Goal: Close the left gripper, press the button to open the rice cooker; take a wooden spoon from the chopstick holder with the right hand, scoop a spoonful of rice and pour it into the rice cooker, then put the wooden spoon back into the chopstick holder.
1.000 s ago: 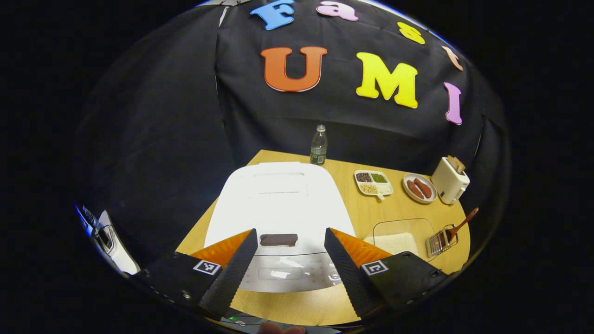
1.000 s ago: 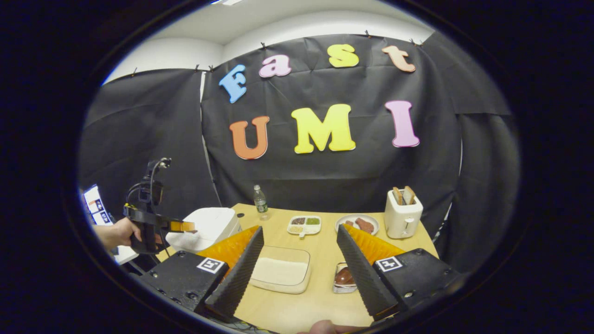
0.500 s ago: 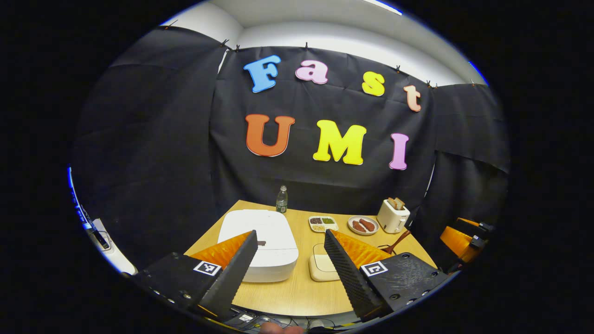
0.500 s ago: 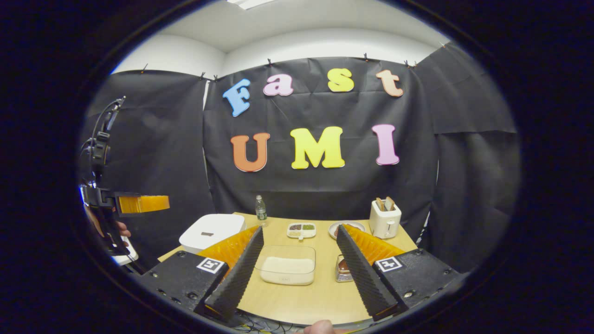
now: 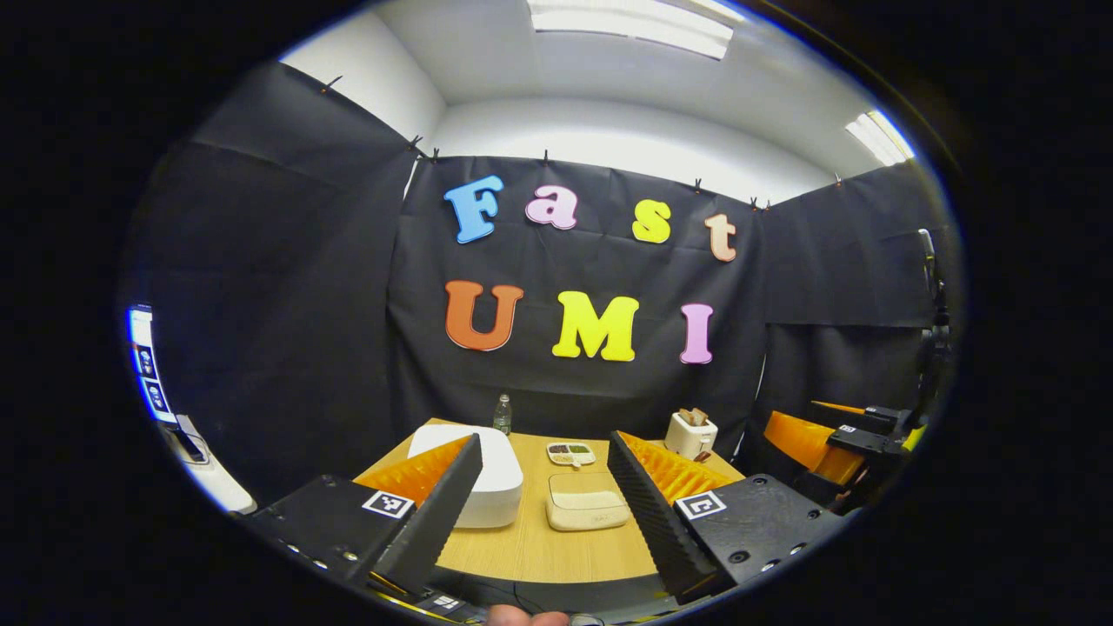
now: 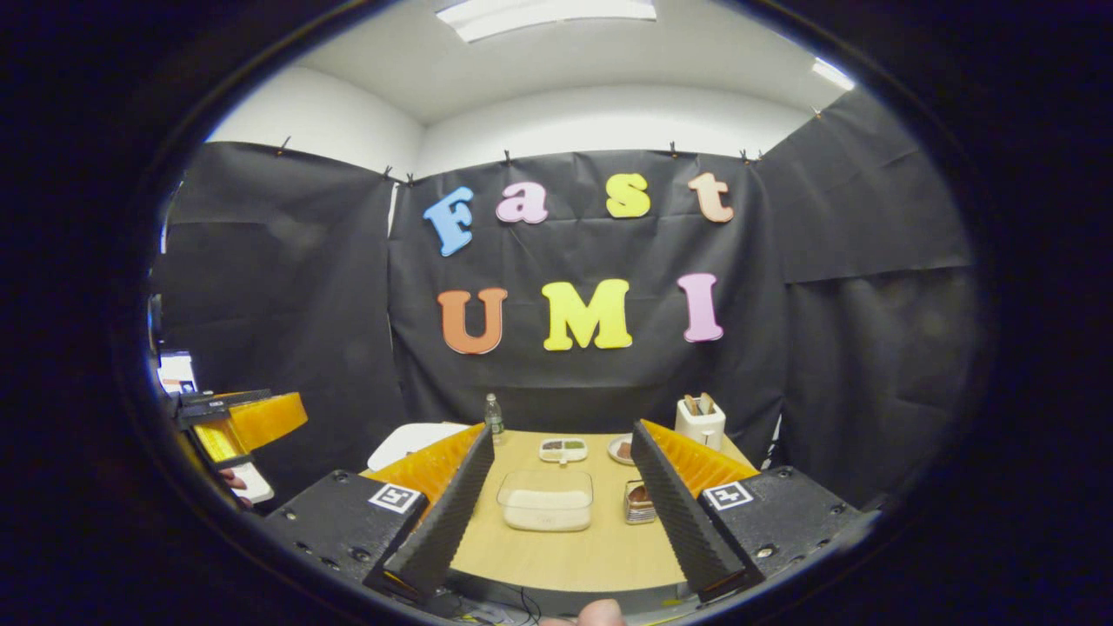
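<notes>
Both grippers are hanging off the near edge of the table (image 6: 565, 548), their fingers spread wide and holding nothing: the left gripper (image 5: 543, 509) is facing the white rice cooker (image 5: 487, 482), which is sitting closed at the table's left, and the right gripper (image 6: 561, 513) is facing the clear rice container (image 6: 545, 500), with the chopstick holder (image 6: 641, 502) standing just to its right.
</notes>
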`<state>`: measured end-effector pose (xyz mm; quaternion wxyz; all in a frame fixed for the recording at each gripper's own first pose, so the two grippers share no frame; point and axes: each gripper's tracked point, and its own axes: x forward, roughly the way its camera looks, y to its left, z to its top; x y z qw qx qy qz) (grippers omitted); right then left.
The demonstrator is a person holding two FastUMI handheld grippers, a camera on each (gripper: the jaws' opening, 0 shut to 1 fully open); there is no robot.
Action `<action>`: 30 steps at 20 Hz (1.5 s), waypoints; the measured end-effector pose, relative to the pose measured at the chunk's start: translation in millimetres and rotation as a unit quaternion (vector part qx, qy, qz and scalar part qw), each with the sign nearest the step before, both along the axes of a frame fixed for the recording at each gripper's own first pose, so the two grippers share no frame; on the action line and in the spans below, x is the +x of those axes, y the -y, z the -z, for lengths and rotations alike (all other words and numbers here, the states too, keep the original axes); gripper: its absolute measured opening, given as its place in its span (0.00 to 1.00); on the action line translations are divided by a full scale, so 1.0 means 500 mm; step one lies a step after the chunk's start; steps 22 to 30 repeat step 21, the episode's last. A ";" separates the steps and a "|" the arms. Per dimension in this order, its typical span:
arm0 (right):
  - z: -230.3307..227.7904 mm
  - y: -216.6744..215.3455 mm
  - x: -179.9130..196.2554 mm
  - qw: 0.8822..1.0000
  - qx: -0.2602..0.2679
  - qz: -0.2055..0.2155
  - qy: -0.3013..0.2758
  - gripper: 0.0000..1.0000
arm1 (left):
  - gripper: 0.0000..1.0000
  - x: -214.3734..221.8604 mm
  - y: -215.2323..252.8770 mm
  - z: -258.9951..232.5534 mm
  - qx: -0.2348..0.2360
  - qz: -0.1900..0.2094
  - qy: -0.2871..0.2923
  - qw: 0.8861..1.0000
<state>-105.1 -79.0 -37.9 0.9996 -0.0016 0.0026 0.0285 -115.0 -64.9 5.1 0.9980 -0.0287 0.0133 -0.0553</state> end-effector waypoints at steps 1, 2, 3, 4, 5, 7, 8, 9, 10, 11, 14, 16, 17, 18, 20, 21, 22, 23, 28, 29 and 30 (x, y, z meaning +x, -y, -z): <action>-0.003 -0.002 -0.013 1.000 -0.001 0.001 0.003 0.99 | 0.94 -0.013 -0.002 -0.005 -0.002 0.000 0.003 1.000; -0.004 -0.004 -0.026 1.000 -0.001 0.002 0.007 0.99 | 0.94 -0.025 0.003 -0.006 -0.004 0.004 0.005 1.000; -0.004 -0.007 -0.034 1.000 -0.001 0.004 0.009 0.99 | 0.94 -0.036 0.003 -0.005 -0.004 0.006 0.005 1.000; -0.001 -0.009 -0.045 1.000 -0.002 0.006 0.008 0.99 | 0.94 -0.049 -0.005 -0.003 -0.003 0.003 0.008 1.000; 0.004 -0.012 -0.053 1.000 0.000 0.006 0.006 0.99 | 0.94 -0.055 -0.008 -0.005 0.000 0.002 0.013 1.000; 0.012 -0.020 -0.064 1.000 0.004 0.005 0.002 1.00 | 0.94 -0.067 -0.008 -0.010 -0.001 0.004 0.019 1.000; 0.014 -0.025 -0.068 1.000 0.005 0.004 0.002 1.00 | 0.94 -0.069 -0.009 -0.010 -0.001 0.006 0.021 1.000; 0.015 -0.028 -0.071 1.000 0.005 0.003 0.003 1.00 | 0.94 -0.069 -0.009 -0.008 -0.001 0.007 0.022 1.000; 0.014 -0.030 -0.073 1.000 0.004 0.003 0.004 0.99 | 0.94 -0.069 -0.012 -0.010 -0.001 0.007 0.024 1.000; 0.014 -0.031 -0.075 1.000 0.003 0.003 0.005 0.99 | 0.94 -0.070 -0.013 -0.010 -0.001 0.008 0.025 1.000; 0.020 -0.032 -0.076 1.000 0.002 0.005 0.001 0.99 | 0.94 -0.068 -0.011 -0.011 -0.002 0.012 0.029 1.000; 0.016 -0.030 -0.077 1.000 0.002 0.009 0.005 0.99 | 0.94 -0.062 -0.010 -0.013 -0.001 0.015 0.031 0.999; 0.020 -0.029 -0.079 1.000 0.000 0.010 0.004 0.99 | 0.94 -0.058 -0.011 -0.011 0.002 0.015 0.031 0.999; 0.024 -0.029 -0.081 1.000 0.000 0.012 0.002 0.99 | 0.94 -0.057 -0.014 -0.009 0.006 0.014 0.033 0.999; 0.026 -0.028 -0.081 1.000 -0.002 0.014 0.000 0.99 | 0.94 -0.058 -0.010 -0.010 0.007 0.018 0.036 0.999; 0.021 -0.027 -0.075 1.000 -0.003 0.016 0.001 0.99 | 0.94 -0.057 -0.006 -0.010 0.007 0.021 0.036 0.999; 0.021 -0.027 -0.075 1.000 -0.003 0.016 0.001 0.99 | 0.94 -0.057 -0.006 -0.010 0.007 0.021 0.036 0.999; 0.021 -0.027 -0.075 1.000 -0.003 0.016 0.001 0.99 | 0.94 -0.057 -0.006 -0.010 0.007 0.021 0.036 0.999; 0.021 -0.027 -0.075 1.000 -0.003 0.016 0.001 0.99 | 0.94 -0.057 -0.006 -0.010 0.007 0.021 0.036 0.999; 0.021 -0.027 -0.075 1.000 -0.003 0.016 0.001 0.99 | 0.94 -0.057 -0.006 -0.010 0.007 0.021 0.036 0.999; 0.021 -0.027 -0.075 1.000 -0.003 0.016 0.001 0.99 | 0.94 -0.057 -0.006 -0.010 0.007 0.021 0.036 0.999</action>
